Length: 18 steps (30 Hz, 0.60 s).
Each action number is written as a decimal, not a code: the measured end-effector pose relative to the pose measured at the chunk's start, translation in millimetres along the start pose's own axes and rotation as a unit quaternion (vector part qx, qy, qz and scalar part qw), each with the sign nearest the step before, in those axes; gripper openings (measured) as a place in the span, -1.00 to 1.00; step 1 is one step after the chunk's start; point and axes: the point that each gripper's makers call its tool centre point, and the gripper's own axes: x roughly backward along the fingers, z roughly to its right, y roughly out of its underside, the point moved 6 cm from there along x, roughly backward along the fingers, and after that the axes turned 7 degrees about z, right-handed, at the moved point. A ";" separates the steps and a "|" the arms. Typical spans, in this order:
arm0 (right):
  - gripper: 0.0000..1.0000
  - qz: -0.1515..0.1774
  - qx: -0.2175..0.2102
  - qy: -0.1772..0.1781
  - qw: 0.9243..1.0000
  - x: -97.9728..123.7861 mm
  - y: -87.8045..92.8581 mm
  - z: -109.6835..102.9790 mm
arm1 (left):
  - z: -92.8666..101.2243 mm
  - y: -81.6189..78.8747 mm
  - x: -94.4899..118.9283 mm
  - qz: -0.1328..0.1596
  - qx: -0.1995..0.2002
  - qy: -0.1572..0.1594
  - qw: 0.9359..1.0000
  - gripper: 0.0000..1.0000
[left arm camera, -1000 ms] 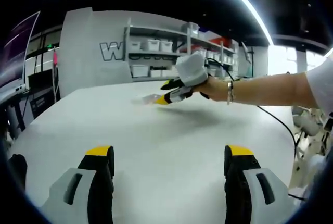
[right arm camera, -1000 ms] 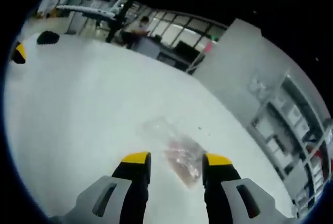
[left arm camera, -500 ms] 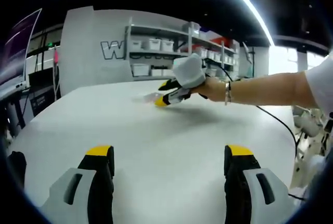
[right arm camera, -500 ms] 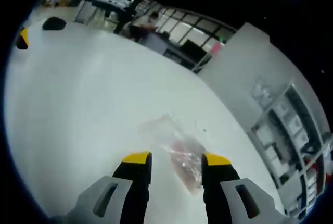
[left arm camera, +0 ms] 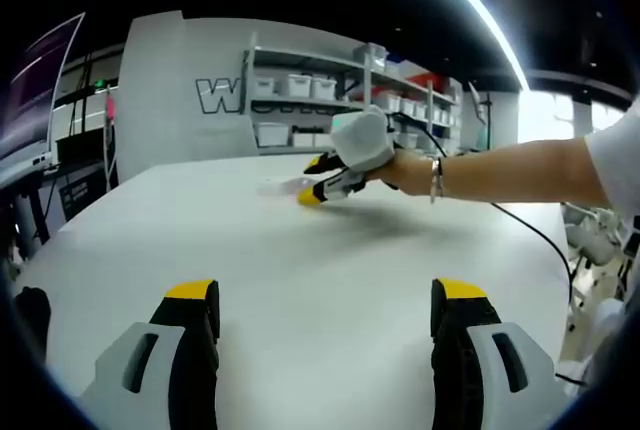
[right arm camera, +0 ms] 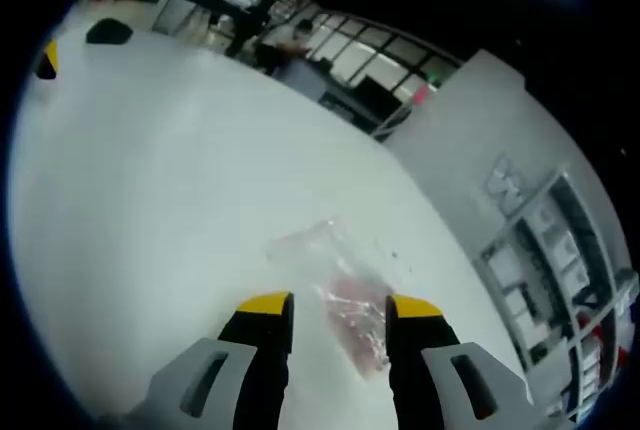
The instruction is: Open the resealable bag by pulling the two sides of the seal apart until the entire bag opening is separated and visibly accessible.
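A clear resealable bag (right arm camera: pixel 340 295) with pinkish contents lies flat on the white table (right arm camera: pixel 150 200). My right gripper (right arm camera: pixel 339 306) stands open just above it, one yellow-tipped jaw on each side of the bag's near end. In the left gripper view the same bag (left arm camera: pixel 278 188) is a small clear patch far across the table, with the right gripper (left arm camera: pixel 318 180) low over it in a person's hand (left arm camera: pixel 400 168). My left gripper (left arm camera: pixel 324 292) is open near the table's front edge, with nothing between its jaws.
The person's bare arm (left arm camera: pixel 520 170) reaches in from the right, and a black cable (left arm camera: pixel 535 235) trails over the table's right edge. Shelves with white bins (left arm camera: pixel 300 100) stand behind the table. A yellow jaw tip (right arm camera: pixel 44 60) of the left gripper shows at the far left.
The right gripper has dipped slightly lower and closer over the bag. The left gripper has barely moved.
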 end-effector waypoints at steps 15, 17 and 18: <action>-0.37 -0.001 0.009 -0.003 1.000 -9.6 -3.3 -0.5 | -4.5 0.9 -0.1 -0.001 0.002 -0.002 1.000 0.70; -0.40 0.001 0.003 -0.006 1.000 -11.6 -3.7 -1.0 | -5.4 1.0 0.0 -0.001 0.002 -0.003 1.000 0.70; -0.42 0.002 0.001 -0.008 1.000 -12.2 -3.8 -1.3 | -5.7 1.0 0.0 0.000 0.003 -0.003 1.000 0.70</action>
